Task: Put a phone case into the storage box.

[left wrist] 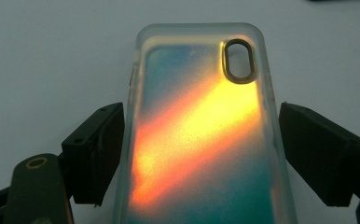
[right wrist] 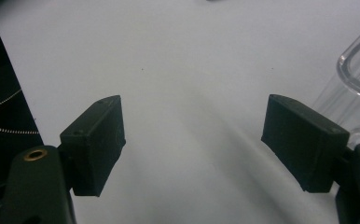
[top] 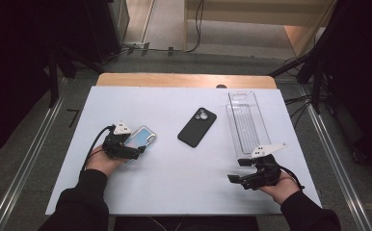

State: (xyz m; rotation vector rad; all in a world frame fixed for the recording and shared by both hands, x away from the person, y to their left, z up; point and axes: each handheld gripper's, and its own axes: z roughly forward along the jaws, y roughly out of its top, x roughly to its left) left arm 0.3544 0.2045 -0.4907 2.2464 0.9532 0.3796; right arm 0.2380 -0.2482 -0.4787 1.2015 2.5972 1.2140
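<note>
We've got the left gripper (top: 137, 150) straddling the iridescent translucent phone case with the orange-teal sheen (left wrist: 201, 135), which lies flat on the white table sheet (top: 184, 178) at the left side, near the person's left hand (top: 99, 161). In the left gripper view the jaws stand wide, one each side of the case's long edges w/ a thin gap on both sides, so nothing is clamped yet. The right gripper (right wrist: 192, 140) sits idle over bare sheet at the right, jaws spread wide and holding nothing, just beside the near end of the long clear plastic tray (top: 244, 122). A black phone case w/ a camera cutout (top: 197, 126) lies mid-table, well apart from both.

Risks as we judge them: the case is thin, soft-walled and flat on the sheet, so closing too high may let the pads skate over the rim & pop it out. The squeeze could also bow the flexible sides. An off-centre grip near this end may let the far end droop or swing on the lift.
</note>
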